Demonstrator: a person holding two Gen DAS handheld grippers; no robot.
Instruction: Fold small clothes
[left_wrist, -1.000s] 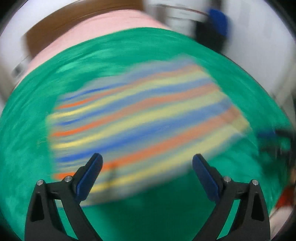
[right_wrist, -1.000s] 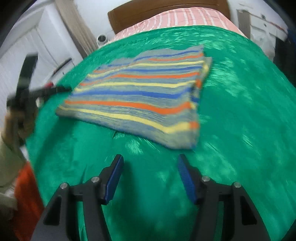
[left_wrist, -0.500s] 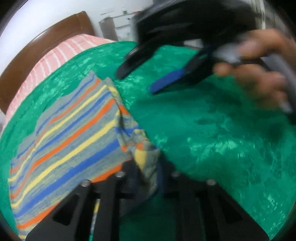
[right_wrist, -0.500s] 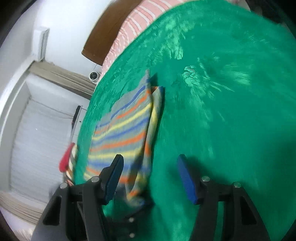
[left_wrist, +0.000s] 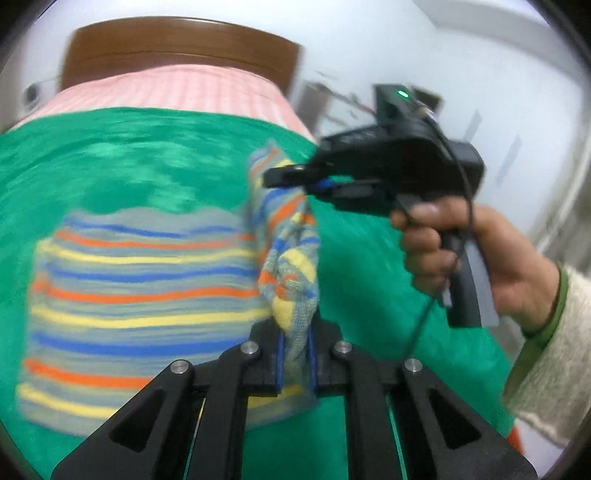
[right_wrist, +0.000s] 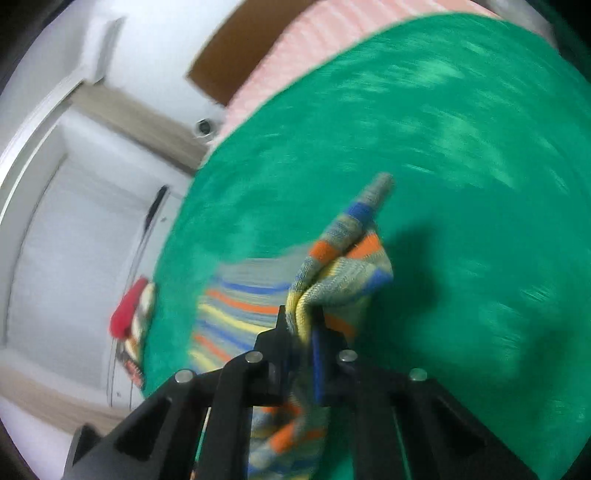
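Green bedspread (left_wrist: 110, 162) covers the bed, running wide and bare beyond the striped knit garment (left_wrist: 140, 291) up to the pink sheet (left_wrist: 177, 88) and brown headboard (left_wrist: 177, 44). Most of the garment lies flat; its right edge is lifted. Left gripper (left_wrist: 294, 354) is clenched on that edge's near corner, right gripper (right_wrist: 301, 332) on the far one. Only the left view shows the person's right hand (left_wrist: 476, 247); only the right shows a red item (right_wrist: 129, 310) past the bed's edge.

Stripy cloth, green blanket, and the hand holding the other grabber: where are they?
striped cloth (left_wrist: 140, 295), left wrist view, flat middle part.
green blanket (right_wrist: 461, 166), right wrist view, bare area.
right hand (left_wrist: 491, 254), left wrist view, back of hand.
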